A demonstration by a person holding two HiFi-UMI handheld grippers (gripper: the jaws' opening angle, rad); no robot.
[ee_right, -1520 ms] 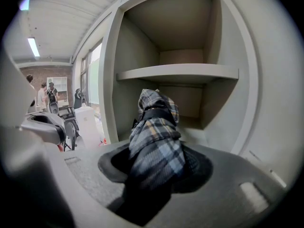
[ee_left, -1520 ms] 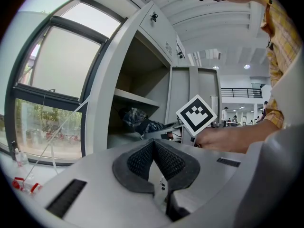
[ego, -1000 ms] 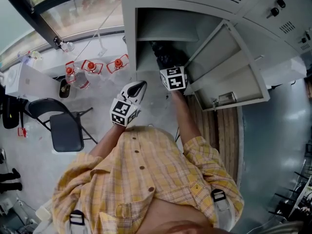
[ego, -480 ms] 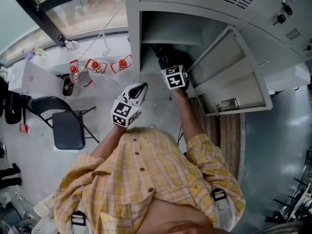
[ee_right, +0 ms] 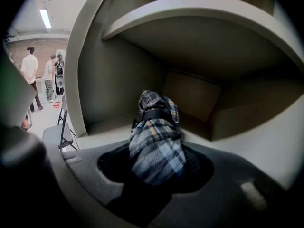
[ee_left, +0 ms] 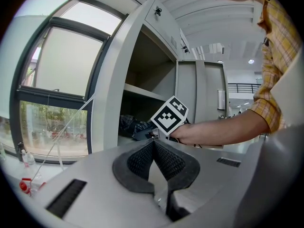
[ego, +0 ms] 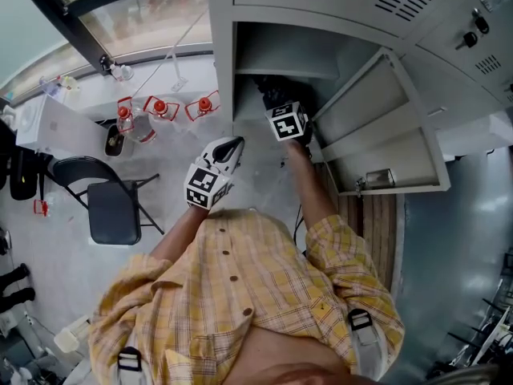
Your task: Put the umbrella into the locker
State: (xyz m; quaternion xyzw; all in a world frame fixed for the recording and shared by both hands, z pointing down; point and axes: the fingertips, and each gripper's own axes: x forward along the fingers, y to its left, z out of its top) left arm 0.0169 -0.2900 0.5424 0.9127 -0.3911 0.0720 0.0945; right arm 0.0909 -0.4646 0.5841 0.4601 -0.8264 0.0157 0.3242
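Observation:
A folded plaid umbrella point(ee_right: 156, 137) lies between the jaws of my right gripper point(ee_right: 156, 171), which is shut on it. Its far end reaches into the open grey locker compartment point(ee_right: 190, 99), just above the compartment floor. From the head view the right gripper point(ego: 280, 103) sits at the mouth of the locker point(ego: 272, 50), and the dark umbrella point(ego: 268, 85) pokes inside. My left gripper point(ego: 228, 147) hangs outside, left of the opening, with its pads point(ee_left: 142, 158) pressed together and nothing between them. It looks toward the right gripper's marker cube point(ee_left: 169, 118) and the umbrella point(ee_left: 130, 125).
The locker door point(ego: 385, 135) stands swung open on the right. A shelf point(ee_right: 199, 13) roofs the compartment. A folding chair point(ego: 108, 211) and several red-capped bottles point(ego: 160, 107) stand at the left by the window. People point(ee_right: 31, 70) stand far off.
My right gripper has moved slightly deeper into the locker opening with the umbrella. The left gripper has stayed where it was.

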